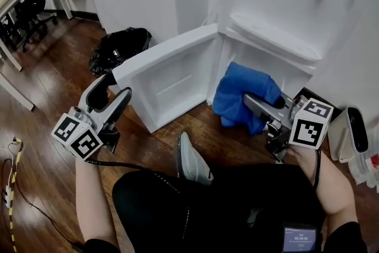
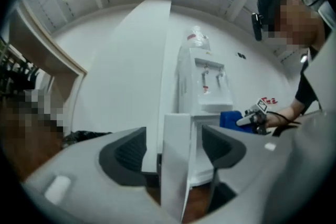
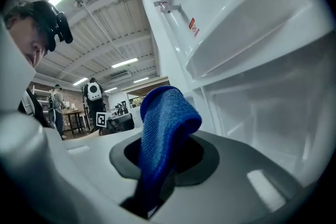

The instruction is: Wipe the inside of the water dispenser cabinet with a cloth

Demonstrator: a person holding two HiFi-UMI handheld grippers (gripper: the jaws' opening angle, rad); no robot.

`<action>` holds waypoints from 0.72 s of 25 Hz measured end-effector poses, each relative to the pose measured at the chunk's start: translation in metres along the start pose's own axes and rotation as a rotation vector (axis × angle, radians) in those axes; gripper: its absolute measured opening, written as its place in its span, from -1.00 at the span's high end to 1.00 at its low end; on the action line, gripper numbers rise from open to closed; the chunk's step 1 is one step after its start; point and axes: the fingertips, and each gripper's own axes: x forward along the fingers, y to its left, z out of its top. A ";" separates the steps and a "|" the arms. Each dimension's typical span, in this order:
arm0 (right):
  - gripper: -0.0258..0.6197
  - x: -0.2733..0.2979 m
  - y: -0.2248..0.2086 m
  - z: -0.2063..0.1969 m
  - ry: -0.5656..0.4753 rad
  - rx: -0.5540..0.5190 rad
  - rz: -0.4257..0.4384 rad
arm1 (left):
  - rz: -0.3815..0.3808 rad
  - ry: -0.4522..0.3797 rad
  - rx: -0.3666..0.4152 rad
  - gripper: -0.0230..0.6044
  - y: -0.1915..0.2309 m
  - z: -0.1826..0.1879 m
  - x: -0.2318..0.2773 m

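Observation:
The white water dispenser (image 1: 278, 9) stands at the upper right with its lower cabinet (image 1: 269, 68) open. The cabinet door (image 1: 172, 74) is swung out to the left. My right gripper (image 1: 253, 102) is shut on a blue cloth (image 1: 243, 86), which bunches just in front of the cabinet opening. In the right gripper view the cloth (image 3: 168, 113) stands up out of the gripper (image 3: 165, 152), with the white cabinet interior (image 3: 273, 107) to its right. My left gripper (image 1: 115, 87) is open at the door's outer edge. That door edge (image 2: 176, 165) shows in the gap of the left gripper (image 2: 173, 152), clear of both pads.
A black rubbish bag (image 1: 118, 47) lies on the wood floor behind the door. A white bin (image 1: 349, 133) stands right of the dispenser. The person's shoe (image 1: 192, 160) is in front of the door. Desk legs and chairs (image 1: 23, 9) are far left, with a cable (image 1: 10, 186) on the floor.

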 end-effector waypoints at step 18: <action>0.64 0.062 0.046 0.151 0.442 -0.952 -0.378 | 0.206 0.154 0.097 0.31 -0.070 -0.027 0.006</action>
